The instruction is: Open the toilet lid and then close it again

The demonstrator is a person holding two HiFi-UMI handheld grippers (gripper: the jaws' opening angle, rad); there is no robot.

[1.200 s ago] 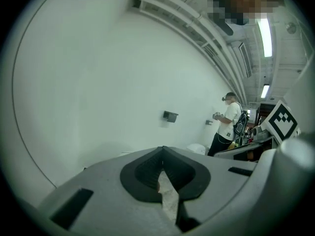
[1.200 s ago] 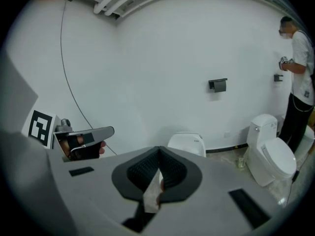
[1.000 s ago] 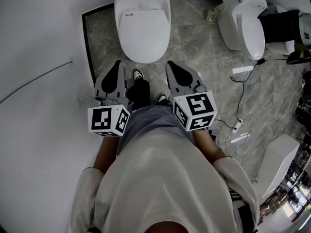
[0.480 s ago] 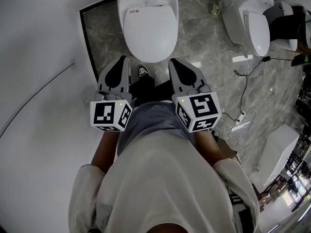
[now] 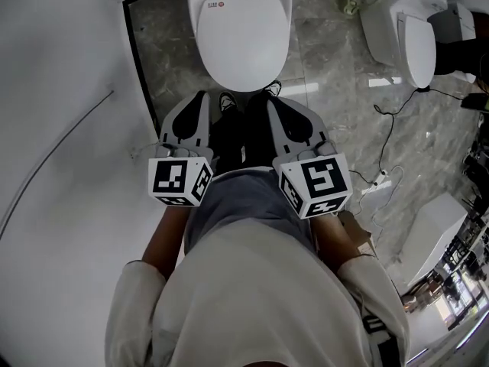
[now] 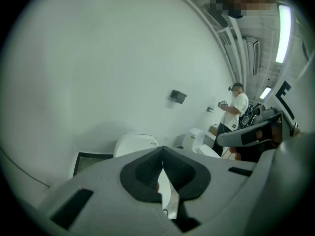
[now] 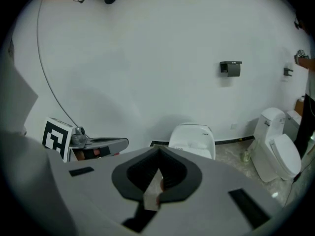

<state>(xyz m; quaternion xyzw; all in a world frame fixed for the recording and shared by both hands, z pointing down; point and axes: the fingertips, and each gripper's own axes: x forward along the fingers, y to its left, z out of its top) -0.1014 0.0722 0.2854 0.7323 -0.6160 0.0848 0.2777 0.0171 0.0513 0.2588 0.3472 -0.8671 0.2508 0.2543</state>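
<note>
Fingers (image 5: 191, 125) together, empty, on left gripper (image 5: 203, 95), right gripper (image 5: 270, 102); 2 toilets: near toilet (image 5: 243, 29) closed, far toilet (image 5: 416, 40) closed.

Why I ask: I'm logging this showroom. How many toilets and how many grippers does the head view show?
Toilets: 2, the near toilet and the far toilet
Grippers: 2, the left gripper and the right gripper
Total: 4
Not counted: the white box at the right, since I cannot tell what kind of thing it is.
</note>
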